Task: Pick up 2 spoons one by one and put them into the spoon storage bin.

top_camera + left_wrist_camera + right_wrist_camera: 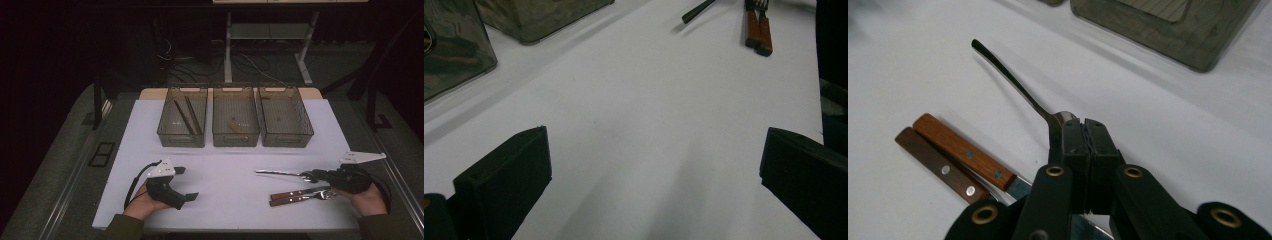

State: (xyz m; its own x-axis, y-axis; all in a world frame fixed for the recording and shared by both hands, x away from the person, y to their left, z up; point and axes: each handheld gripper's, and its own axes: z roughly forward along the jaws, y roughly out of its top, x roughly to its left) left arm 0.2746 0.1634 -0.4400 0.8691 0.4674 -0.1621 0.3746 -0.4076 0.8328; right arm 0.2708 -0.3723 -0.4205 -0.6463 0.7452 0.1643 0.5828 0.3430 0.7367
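My right gripper [1084, 125] is shut on the bowl end of a metal spoon [1013, 82], whose thin handle sticks out ahead and casts a shadow on the white table. From above, the spoon [277, 173] points left from the right gripper [316, 175] at the table's front right. Two wooden-handled forks [963, 152] lie side by side just beside the jaws, also seen as the forks [295, 196] near the front edge. My left gripper [186, 183] rests at the front left, open with nothing between its fingers. Its own view shows the left gripper [655, 145] with jaws wide apart over bare table.
Three clear bins stand in a row at the back: the left bin [181, 140] holds two dark sticks, the middle bin [236, 140] a brown piece, and the right bin [287, 140] little that I can make out. White table [225, 165] lies between bins and hands.
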